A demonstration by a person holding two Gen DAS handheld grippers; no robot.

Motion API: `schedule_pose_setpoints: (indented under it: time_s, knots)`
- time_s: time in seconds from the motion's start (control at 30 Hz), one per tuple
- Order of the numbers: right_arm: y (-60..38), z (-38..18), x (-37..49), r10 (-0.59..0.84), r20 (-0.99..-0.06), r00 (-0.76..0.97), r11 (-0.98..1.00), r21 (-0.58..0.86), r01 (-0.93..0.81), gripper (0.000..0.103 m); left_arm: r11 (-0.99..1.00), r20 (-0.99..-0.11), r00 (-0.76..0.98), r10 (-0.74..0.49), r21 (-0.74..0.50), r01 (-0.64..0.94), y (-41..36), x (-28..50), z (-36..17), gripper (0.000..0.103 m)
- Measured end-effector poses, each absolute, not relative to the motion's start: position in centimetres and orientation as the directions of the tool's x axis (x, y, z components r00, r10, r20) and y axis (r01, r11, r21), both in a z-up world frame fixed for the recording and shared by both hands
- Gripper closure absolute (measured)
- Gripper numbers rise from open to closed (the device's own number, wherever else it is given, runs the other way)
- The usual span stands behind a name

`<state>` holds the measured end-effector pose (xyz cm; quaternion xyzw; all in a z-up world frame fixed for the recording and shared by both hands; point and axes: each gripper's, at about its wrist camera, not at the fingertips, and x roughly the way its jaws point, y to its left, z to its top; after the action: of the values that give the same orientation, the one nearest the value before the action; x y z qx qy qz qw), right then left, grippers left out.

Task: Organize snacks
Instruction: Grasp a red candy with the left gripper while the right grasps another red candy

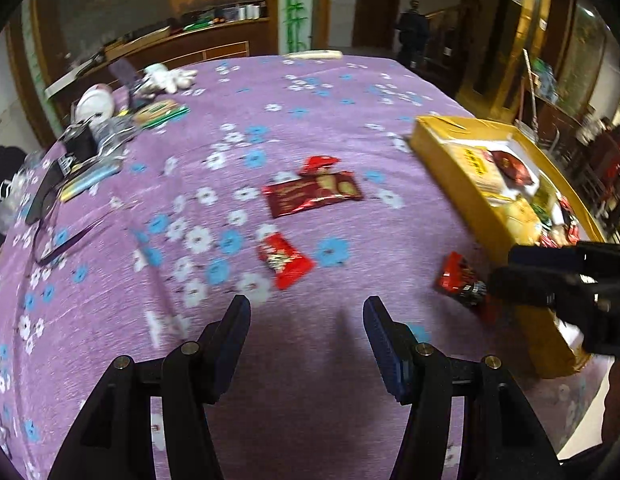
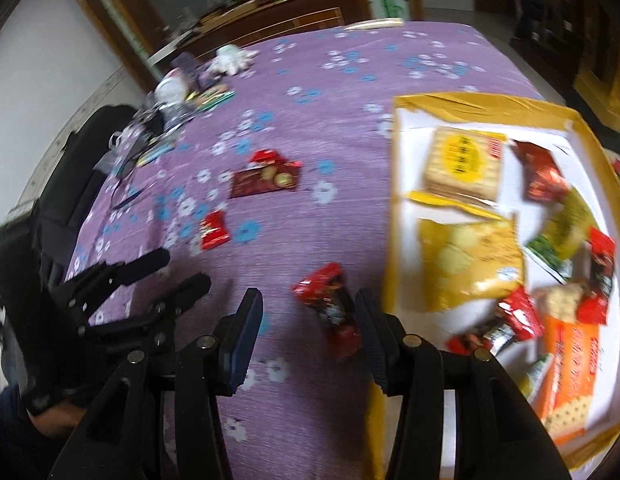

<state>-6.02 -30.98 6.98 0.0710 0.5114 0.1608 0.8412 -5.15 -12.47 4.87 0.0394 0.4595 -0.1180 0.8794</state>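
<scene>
Hovering over a desk covered in a purple cloth with blue and white flowers (image 1: 310, 120), the left tool (image 1: 306, 320) has its blue-padded jaws spread with nothing between them. The right tool (image 2: 310, 312) is also spread; a small red and black snack packet (image 2: 330, 304) lies on the cloth between its jaws, though blur hides whether the pads touch it. A shallow yellow cardboard box (image 2: 394, 200) sits just beside that packet, holding cracker packs, a yellow bag and more red packets. Farther out on the cloth lie a small bright red packet (image 1: 284, 258) and a flat dark red wrapper with gold print (image 1: 314, 196), with another red packet (image 1: 320, 163) touching its far edge.
</scene>
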Motion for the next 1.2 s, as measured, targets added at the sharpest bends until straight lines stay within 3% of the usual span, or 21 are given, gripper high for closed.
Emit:
schedule_pose_setpoints:
  time_s: [0.73,0.87,1.0,1.07,1.2]
  knots:
    - [-26.9,3.1,-3.9,0.106,-0.948,0.299,0.945,0.003,-0.326,0.061,0.971,-0.863,0.462,-0.206,-0.122,0.207,-11.8,-0.6,3.3,0.041]
    - [-27.2,3.0,-4.6,0.193,-0.946,0.261,0.944,0.106,-0.313,0.079,0.973,-0.878,0.436,-0.198,-0.123,0.194,-12.1,0.8,2.3,0.041]
    - [-27.1,3.2,-5.3,0.278,-0.930,0.241,0.929,0.196,-0.314,0.079,0.975,-0.873,0.455,-0.178,-0.094,0.200,-12.4,1.8,2.1,0.041]
    - [-27.0,3.0,-5.6,0.281,-0.930,0.237,0.929,0.201,-0.312,0.079,0.976,-0.866,0.472,-0.167,-0.077,0.205,-12.4,2.1,2.0,0.048]
    - [-27.4,3.2,-5.6,0.290,-0.926,0.243,0.931,0.214,-0.296,0.079,0.977,-0.858,0.490,-0.157,-0.061,0.206,-11.7,1.9,2.1,0.072]
